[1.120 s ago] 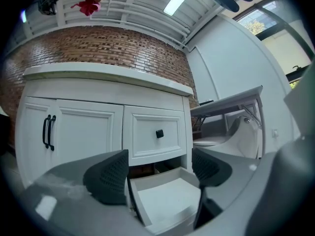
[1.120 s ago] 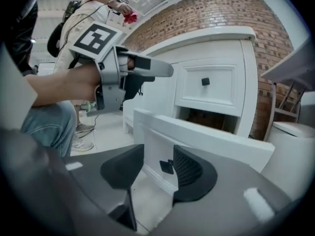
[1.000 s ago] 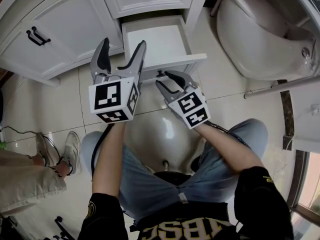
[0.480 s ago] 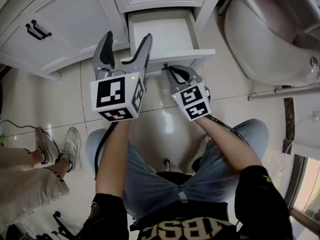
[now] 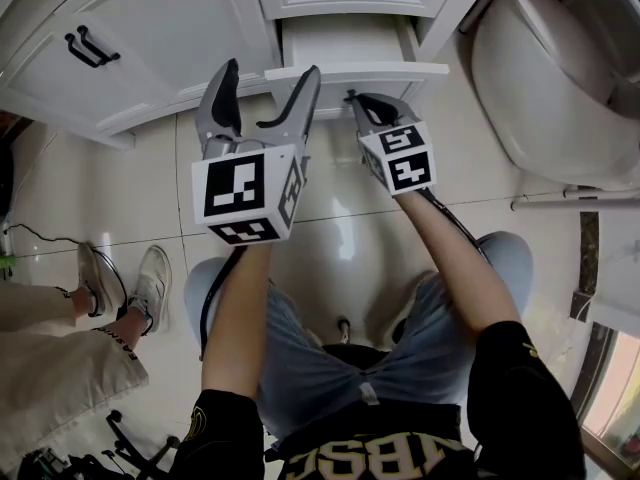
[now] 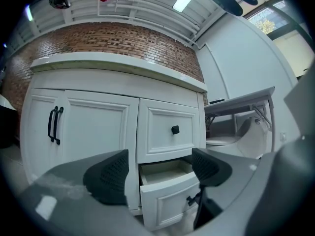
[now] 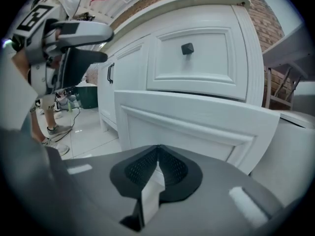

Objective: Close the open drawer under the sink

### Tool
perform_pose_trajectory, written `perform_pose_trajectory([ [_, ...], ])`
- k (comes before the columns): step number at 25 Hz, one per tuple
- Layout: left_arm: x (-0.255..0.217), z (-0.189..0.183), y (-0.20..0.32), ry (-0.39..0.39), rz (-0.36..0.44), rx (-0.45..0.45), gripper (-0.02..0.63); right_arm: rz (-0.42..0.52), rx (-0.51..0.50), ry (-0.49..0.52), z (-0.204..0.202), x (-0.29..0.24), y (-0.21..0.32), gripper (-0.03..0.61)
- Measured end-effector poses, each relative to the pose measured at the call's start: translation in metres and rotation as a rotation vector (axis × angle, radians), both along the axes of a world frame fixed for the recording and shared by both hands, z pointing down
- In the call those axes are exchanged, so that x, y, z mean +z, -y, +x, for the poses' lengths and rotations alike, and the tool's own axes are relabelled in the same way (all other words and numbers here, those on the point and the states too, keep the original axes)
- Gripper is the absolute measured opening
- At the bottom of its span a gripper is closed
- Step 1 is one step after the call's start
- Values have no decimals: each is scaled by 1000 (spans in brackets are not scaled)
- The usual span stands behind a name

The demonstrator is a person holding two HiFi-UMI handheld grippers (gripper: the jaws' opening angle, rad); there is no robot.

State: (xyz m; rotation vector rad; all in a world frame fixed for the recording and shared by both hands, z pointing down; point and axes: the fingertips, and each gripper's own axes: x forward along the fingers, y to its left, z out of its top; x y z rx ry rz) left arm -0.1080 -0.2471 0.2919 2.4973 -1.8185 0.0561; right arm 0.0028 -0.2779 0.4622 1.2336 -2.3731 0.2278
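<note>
White toilet [image 5: 570, 78] at right; black handles [image 5: 87, 46] on cabinet door [image 5: 160, 28] at left; sneakers [image 5: 152, 286] on tile floor [image 5: 90, 188].

Bathroom: white vanity cabinet [image 5: 170, 28] on tiled floor [image 5: 120, 198].

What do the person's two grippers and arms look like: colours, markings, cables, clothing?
Both the left gripper and the right gripper have grey jaws with black textured pads and a white cube with black square markers. A black cable runs beside each arm. The sleeves are short and black.
</note>
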Motion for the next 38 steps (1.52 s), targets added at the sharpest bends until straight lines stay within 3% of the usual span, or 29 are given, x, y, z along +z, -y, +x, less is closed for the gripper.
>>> perform_pose_trajectory([
  [12,17,-12,14,-29,-50,-5,405,31,6,-28,-7,-3,62,17],
  [17,18,-20,18,-39,-48,-12,405,101,-48,-167,-9,-3,91,13],
  [20,20,-29,21,-29,-61,-17,405,105,-9,-156,-13,-4,108,12],
  [24,23,-38,24,-13,-72,-25,405,102,51,-220,-14,-6,112,15],
  [30,18,-42,28,-25,-58,-37,405,128,45,-218,-11,-7,114,17],
  [33,34,-45,27,3,-94,-51,405,179,26,-277,-16,-3,112,17],
  [35,38,-43,24,-20,-111,-57,405,104,-15,-219,-17,1,109,16],
  [38,27,-34,17,-68,-99,-33,394,-130,-102,163,-18,-14,102,29],
])
